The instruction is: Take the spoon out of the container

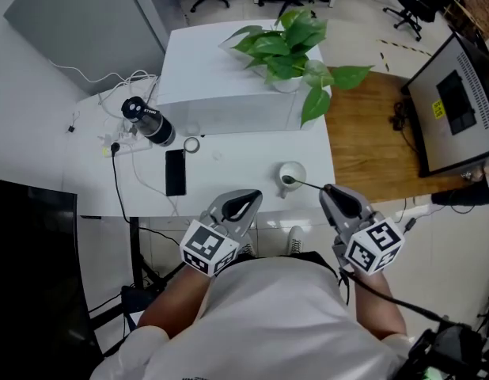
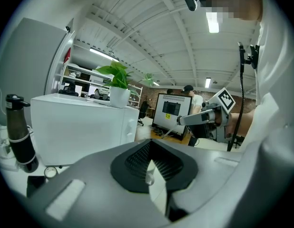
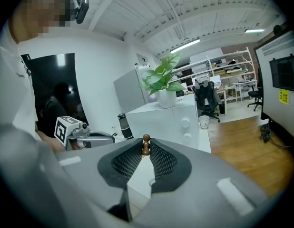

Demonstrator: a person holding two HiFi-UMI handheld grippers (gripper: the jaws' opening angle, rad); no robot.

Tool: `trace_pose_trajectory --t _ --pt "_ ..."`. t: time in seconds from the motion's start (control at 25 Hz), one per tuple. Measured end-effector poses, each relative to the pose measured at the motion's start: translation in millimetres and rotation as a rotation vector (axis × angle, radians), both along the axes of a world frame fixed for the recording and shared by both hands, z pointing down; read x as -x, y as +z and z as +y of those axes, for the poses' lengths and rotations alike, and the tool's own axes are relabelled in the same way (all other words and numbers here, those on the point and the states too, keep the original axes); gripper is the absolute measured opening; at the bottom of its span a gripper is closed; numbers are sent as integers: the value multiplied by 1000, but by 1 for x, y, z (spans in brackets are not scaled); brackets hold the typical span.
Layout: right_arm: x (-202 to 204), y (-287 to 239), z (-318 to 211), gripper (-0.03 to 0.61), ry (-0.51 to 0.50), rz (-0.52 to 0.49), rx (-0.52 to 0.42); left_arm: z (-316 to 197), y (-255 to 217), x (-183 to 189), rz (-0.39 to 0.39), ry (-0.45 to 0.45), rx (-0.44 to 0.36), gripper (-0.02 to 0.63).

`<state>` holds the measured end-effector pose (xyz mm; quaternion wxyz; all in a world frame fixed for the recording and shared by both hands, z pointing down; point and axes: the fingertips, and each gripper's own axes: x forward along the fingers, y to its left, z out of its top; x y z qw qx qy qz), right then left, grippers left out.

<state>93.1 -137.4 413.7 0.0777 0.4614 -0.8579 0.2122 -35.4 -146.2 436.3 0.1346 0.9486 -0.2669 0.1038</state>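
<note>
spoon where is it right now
In the head view the spoon is right of centre near the front edge of the table, its bowl end in the small white cup and its handle pinched by the right hand-held gripper.

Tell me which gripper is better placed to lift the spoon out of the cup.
Right. The right gripper is closed on the spoon at its brown handle end, its other end in the white cup. The left gripper sits apart from the cup, jaws together, holding nothing.
</note>
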Motion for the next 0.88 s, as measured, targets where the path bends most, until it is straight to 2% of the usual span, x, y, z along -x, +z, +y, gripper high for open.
trace_pose_trajectory --t 0.2,0.32,0.44,0.68,0.88 --pt "15 6 17 57 65 4 5 12 6 14 7 69 0 4" --pt "22 9 30 57 85 6 13 19 17 26 2 79 19 3" --pt "24 7 41 57 91 10 13 26 19 33 10 66 31 3" --pt "23 -2 53 57 52 19 -18 41 9 34 20 9 -1 3" --pt "1 -10 76 57 9 24 -39 66 4 18 22 -54 -12 4"
